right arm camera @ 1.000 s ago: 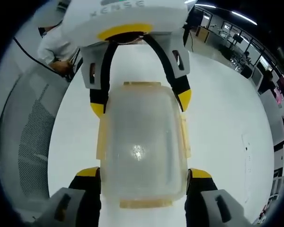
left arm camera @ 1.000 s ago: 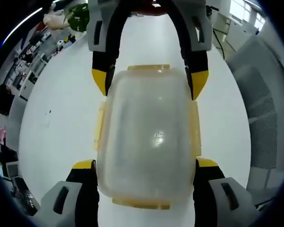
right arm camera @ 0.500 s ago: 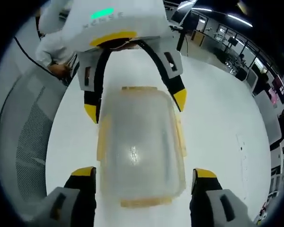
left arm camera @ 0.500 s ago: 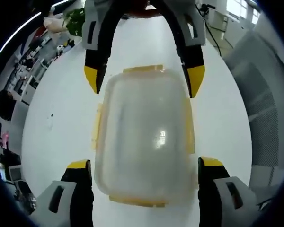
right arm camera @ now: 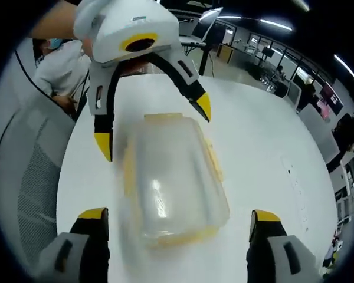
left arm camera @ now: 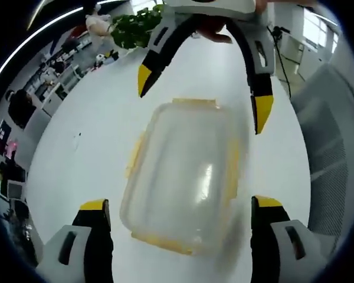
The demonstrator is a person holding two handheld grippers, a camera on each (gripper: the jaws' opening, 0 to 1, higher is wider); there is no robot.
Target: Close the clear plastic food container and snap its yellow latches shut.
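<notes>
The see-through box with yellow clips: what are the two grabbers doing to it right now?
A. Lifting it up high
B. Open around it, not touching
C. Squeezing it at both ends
B: the left gripper and right gripper stand wide apart from the container, which sits on the white table.
</notes>
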